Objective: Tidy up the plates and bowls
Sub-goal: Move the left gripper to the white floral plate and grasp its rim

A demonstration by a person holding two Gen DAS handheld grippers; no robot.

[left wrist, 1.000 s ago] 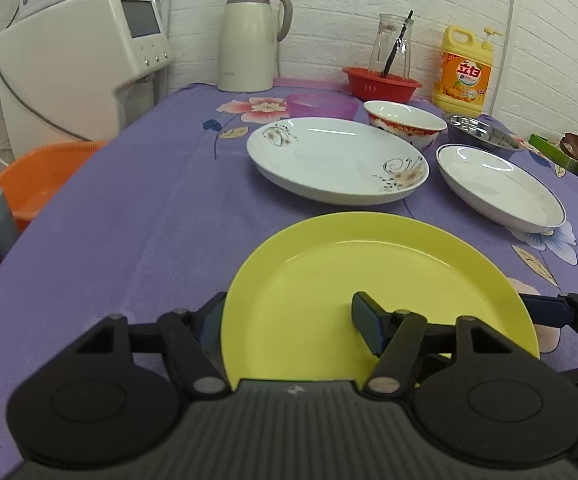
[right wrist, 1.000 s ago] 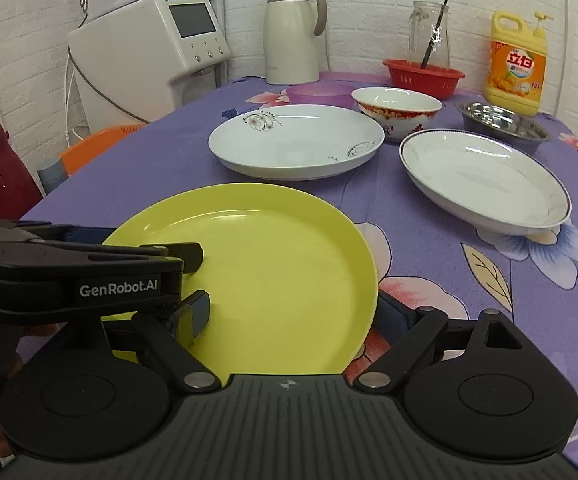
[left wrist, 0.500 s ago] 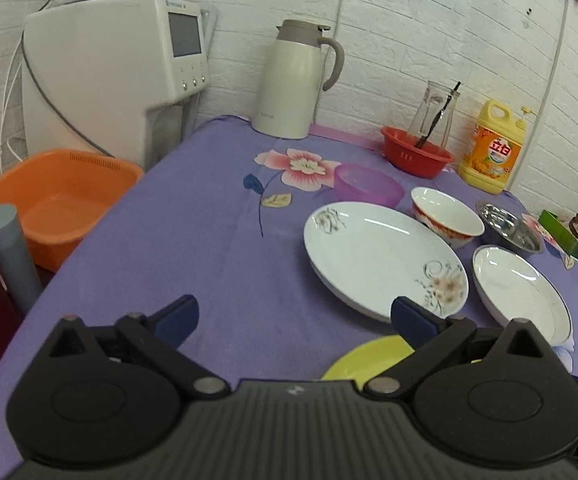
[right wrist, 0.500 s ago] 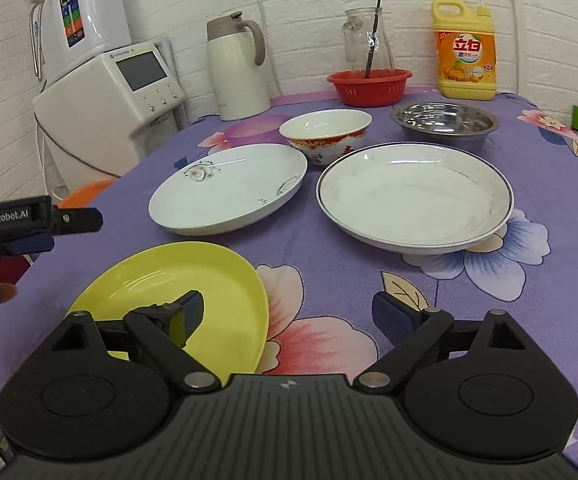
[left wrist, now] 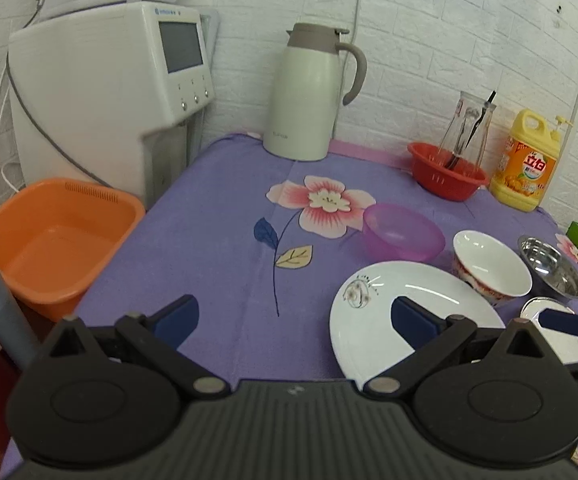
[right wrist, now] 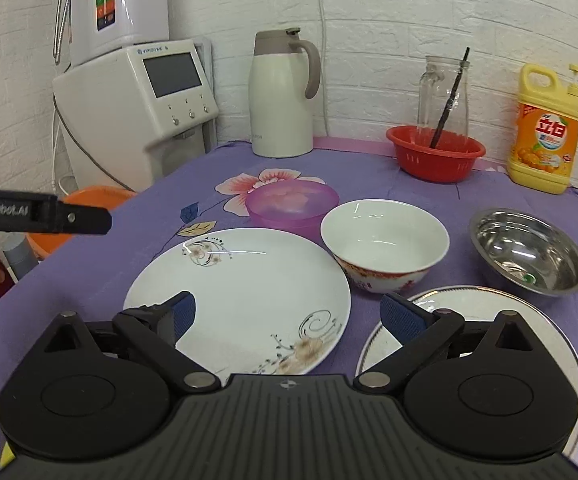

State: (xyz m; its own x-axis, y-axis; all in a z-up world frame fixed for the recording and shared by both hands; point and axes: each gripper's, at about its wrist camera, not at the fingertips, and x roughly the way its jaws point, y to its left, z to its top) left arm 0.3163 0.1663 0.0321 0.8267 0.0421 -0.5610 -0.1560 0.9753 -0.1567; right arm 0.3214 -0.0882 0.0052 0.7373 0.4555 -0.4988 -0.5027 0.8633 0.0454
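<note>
A large white floral plate (right wrist: 245, 296) lies in front of my right gripper (right wrist: 289, 316), which is open and empty above its near edge. It also shows in the left wrist view (left wrist: 373, 316). Behind it stand a purple bowl (right wrist: 293, 208), a white bowl with red pattern (right wrist: 385, 244) and a steel bowl (right wrist: 529, 256). A blue-rimmed white plate (right wrist: 489, 304) lies at the right. My left gripper (left wrist: 293, 320) is open and empty above the purple cloth, left of the floral plate. The yellow plate shows only as a sliver (right wrist: 6, 454) at the bottom left.
A cream thermos jug (right wrist: 285, 96), a red basket (right wrist: 435, 152) with a glass jar, and a yellow detergent bottle (right wrist: 549, 128) stand at the back. A white water dispenser (left wrist: 101, 88) and an orange basin (left wrist: 53, 240) are off the table's left edge.
Both grippers have let go of the yellow plate, opened, and lifted away over the table. The yellow plate has dropped almost out of both views.
</note>
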